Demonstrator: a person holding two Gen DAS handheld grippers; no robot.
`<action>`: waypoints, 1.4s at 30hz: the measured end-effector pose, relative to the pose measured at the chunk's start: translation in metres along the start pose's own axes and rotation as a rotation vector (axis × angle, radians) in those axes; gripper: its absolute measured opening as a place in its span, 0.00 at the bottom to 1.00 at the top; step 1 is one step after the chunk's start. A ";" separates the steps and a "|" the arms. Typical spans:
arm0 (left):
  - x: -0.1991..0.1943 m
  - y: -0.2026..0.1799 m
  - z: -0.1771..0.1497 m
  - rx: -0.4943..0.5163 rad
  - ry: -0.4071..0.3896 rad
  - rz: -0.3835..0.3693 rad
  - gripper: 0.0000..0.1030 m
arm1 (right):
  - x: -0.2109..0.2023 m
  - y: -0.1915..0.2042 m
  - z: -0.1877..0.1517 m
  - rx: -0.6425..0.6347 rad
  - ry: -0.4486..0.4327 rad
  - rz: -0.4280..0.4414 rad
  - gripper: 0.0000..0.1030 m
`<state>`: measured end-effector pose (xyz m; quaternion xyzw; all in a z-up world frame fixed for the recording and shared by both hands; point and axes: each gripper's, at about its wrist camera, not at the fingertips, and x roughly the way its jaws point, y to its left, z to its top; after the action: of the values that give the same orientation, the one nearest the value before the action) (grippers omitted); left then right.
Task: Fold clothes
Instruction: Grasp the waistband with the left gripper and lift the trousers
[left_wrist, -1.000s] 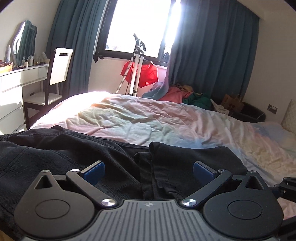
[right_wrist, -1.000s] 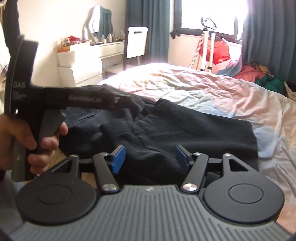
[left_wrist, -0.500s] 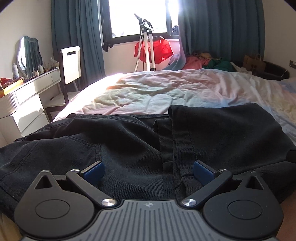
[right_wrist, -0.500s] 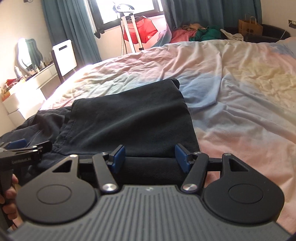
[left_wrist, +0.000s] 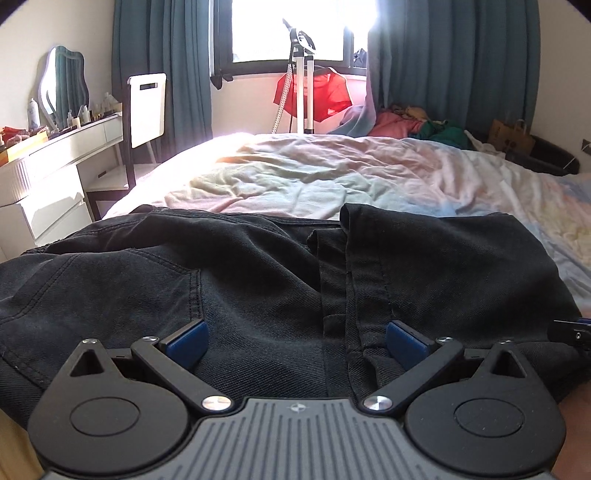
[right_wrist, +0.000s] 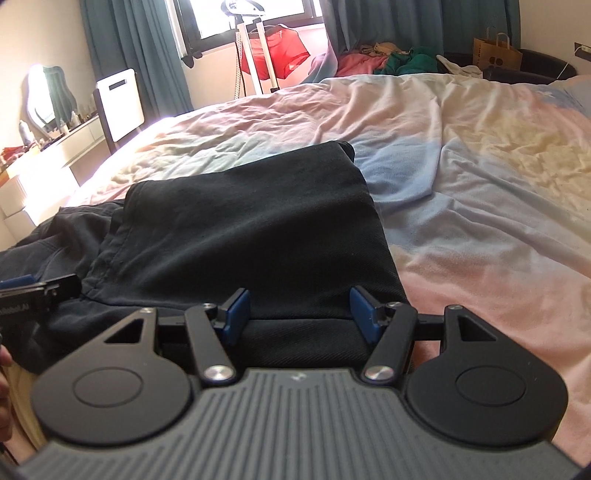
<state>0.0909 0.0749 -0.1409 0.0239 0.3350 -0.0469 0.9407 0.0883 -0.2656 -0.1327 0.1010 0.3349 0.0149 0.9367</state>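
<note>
Left wrist view: our left gripper (left_wrist: 295, 341) sits low over the black trousers (left_wrist: 258, 280), blue pads spread wide, nothing pinched. Trousers lie on the near edge of the bed (left_wrist: 332, 173), one end folded back over itself. Our right gripper (right_wrist: 299, 314) stands parted above that folded end, gripping no cloth. Red garment (left_wrist: 317, 94) hangs by the window.
</note>
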 end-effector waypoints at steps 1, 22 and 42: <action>-0.001 0.004 0.004 0.003 0.013 -0.008 0.99 | 0.000 0.000 0.000 0.002 -0.003 0.001 0.60; -0.080 0.248 -0.027 -0.968 0.280 0.074 1.00 | -0.001 0.000 0.000 -0.017 -0.011 -0.001 0.60; -0.047 0.252 -0.061 -1.322 0.105 -0.207 0.93 | -0.002 0.001 0.000 -0.013 -0.025 -0.014 0.60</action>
<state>0.0427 0.3336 -0.1548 -0.5873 0.3391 0.0792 0.7307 0.0864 -0.2651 -0.1314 0.0925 0.3236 0.0093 0.9416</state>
